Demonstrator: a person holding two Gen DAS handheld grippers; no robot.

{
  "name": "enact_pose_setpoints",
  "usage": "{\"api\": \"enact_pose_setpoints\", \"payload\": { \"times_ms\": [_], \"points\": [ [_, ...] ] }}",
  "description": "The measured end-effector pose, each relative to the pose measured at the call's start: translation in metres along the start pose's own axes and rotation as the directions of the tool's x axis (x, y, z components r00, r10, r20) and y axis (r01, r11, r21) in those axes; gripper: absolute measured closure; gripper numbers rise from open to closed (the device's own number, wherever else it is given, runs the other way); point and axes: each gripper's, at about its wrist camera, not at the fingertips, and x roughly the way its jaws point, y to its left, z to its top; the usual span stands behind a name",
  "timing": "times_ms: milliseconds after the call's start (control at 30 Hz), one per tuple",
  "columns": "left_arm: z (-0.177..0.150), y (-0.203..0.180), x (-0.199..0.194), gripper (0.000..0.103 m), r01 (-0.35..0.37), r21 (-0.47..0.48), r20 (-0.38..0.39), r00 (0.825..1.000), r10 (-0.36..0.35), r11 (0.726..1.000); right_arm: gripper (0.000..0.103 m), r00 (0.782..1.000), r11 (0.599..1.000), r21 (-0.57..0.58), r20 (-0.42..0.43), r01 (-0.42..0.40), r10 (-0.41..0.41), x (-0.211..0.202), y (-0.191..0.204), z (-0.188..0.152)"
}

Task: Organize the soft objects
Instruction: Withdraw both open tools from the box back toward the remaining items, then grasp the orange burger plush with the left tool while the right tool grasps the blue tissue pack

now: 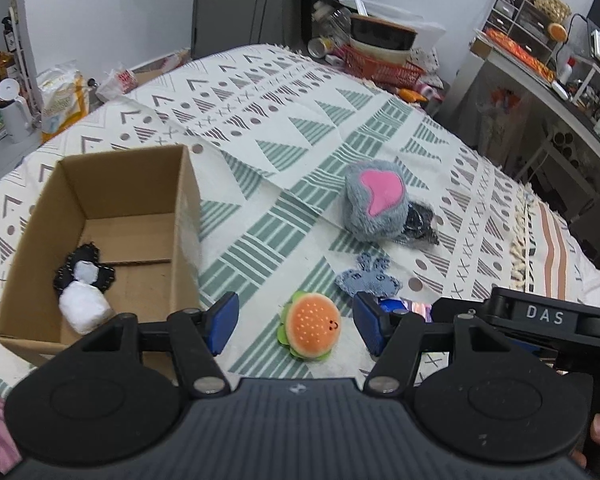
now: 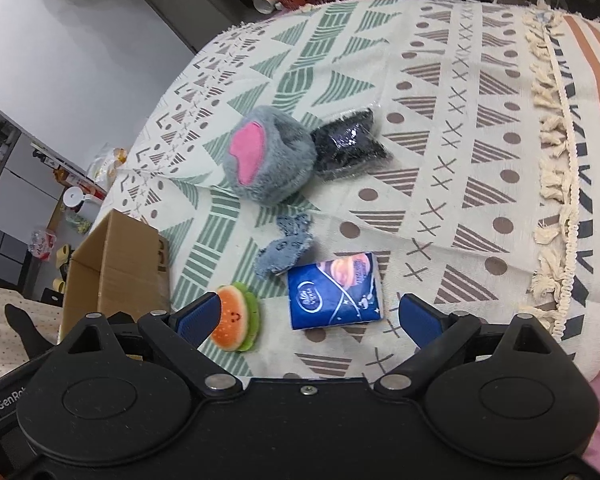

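A cream woven bedspread printed with green and brown triangles, dots and crosses (image 1: 284,128) covers the broad surface, its tasselled fringe (image 2: 552,168) running along one side. Behind it rise pale grey-white walls (image 1: 100,12) and a dark grey panel (image 1: 236,4). A white desk with small drawer units and a keyboard (image 1: 540,64) stands to the right. A red plastic mesh basket (image 1: 380,66) sits at the far edge, and a white jug (image 1: 12,110) stands at the left.

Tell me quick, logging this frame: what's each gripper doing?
Left gripper: open, holding nothing, burger plush between its fingers.
Right gripper: open, empty.
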Motion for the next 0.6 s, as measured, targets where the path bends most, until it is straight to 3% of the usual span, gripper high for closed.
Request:
{"api": "enact_pose_setpoints", "payload": {
  "times_ms": [600],
  "points": [
    [-0.018,-0.008,0.069,0.042,0.044,-0.004,-0.111,0.993,-0.044,0.999,0.009,0.999,1.000,0.010,-0.048,0.003,-0.002,0.038,-0.016,0.000]
  ]
}}
